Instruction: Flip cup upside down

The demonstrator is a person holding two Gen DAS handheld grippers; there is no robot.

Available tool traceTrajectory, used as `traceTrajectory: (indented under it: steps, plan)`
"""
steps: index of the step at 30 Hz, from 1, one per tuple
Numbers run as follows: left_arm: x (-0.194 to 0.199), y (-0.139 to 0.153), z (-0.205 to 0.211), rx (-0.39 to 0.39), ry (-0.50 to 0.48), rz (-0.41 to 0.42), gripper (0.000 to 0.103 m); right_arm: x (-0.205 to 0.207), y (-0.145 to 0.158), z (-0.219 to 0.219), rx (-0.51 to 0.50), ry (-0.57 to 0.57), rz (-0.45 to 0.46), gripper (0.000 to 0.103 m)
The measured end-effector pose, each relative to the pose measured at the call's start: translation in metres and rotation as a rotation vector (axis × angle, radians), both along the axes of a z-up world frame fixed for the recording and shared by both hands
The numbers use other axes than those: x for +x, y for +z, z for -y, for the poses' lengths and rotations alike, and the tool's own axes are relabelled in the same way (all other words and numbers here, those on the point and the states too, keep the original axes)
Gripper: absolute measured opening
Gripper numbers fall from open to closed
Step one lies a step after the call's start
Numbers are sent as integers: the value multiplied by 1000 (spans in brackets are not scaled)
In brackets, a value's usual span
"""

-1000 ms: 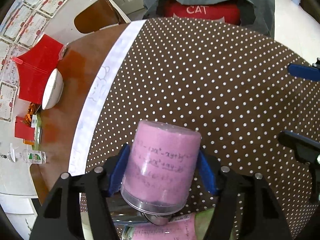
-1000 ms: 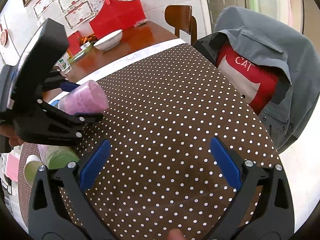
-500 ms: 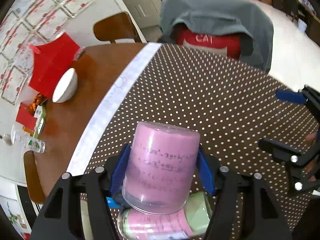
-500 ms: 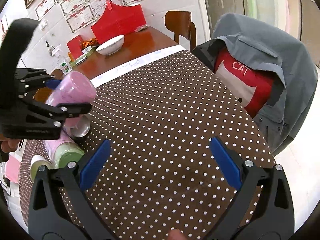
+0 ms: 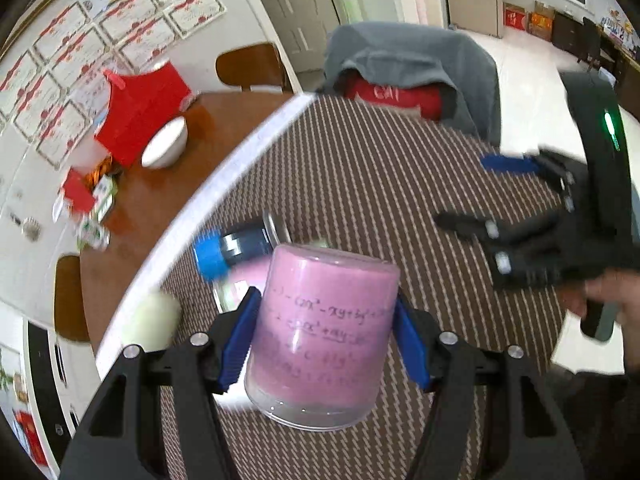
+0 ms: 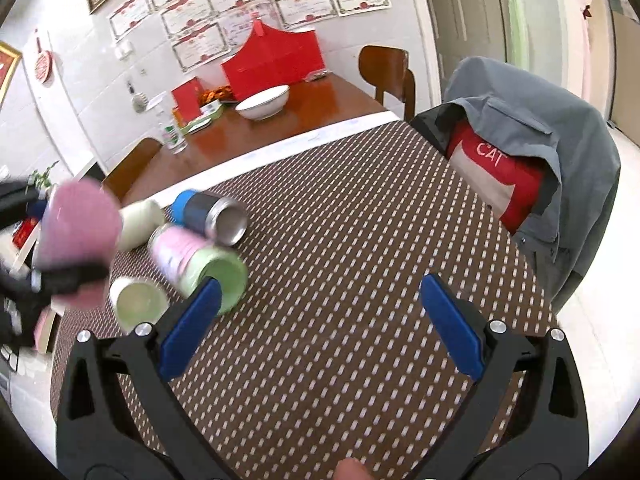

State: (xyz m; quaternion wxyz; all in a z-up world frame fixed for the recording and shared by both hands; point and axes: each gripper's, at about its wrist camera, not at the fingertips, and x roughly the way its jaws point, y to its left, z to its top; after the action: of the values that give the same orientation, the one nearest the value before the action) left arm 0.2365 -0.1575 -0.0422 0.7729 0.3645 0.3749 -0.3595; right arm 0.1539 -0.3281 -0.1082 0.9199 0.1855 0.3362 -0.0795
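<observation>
Pink cup (image 5: pixel 324 336), dark script; brown white-dotted tablecloth (image 6: pixel 360 280); red box (image 6: pixel 276 60); white bowl (image 6: pixel 263 102).

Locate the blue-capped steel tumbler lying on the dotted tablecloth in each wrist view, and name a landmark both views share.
Left wrist: blue-capped steel tumbler left of centre, just behind the gripped pink cup.
Right wrist: tumbler left of centre, on its side, open mouth facing right.
Shared landmark: white bowl before the red box.
</observation>
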Motion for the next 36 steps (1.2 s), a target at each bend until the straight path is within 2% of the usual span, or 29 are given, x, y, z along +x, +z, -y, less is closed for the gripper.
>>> traceTrajectory:
  steps: [3,8,13,18,20,21,23,25,30,36]
  plan:
    - [-27,-26,-26,18,40,-17,63,-16,-7,-16,2,28,-11,97]
    - [-59,-63,-60,-7,120,-64,63,-41,-13,-38,-17,69,-11,97]
    - [-70,-90,-72,-34,173,-105,63,-62,-19,-54,-27,84,-9,97]
    - [-66,-108,-75,-22,239,-119,64,-77,-22,-64,-34,96,-1,97]
    - [-64,-109,-72,-17,249,-114,68,-81,-23,-66,-34,97,1,97]
    - [-65,-110,-72,-10,258,-98,74,-82,-23,-67,-34,96,1,97]
    - [-67,-108,-71,-16,257,-69,78,-83,-23,-69,-36,97,2,97]
    - [-71,-107,-70,-27,243,-65,87,-84,-23,-71,-39,101,4,97]
    - [-75,-97,-75,-68,272,-20,87,-85,-25,-75,-35,107,4,97]
    - [-83,-84,-96,-165,348,5,87,-86,-25,-85,-26,127,6,97]
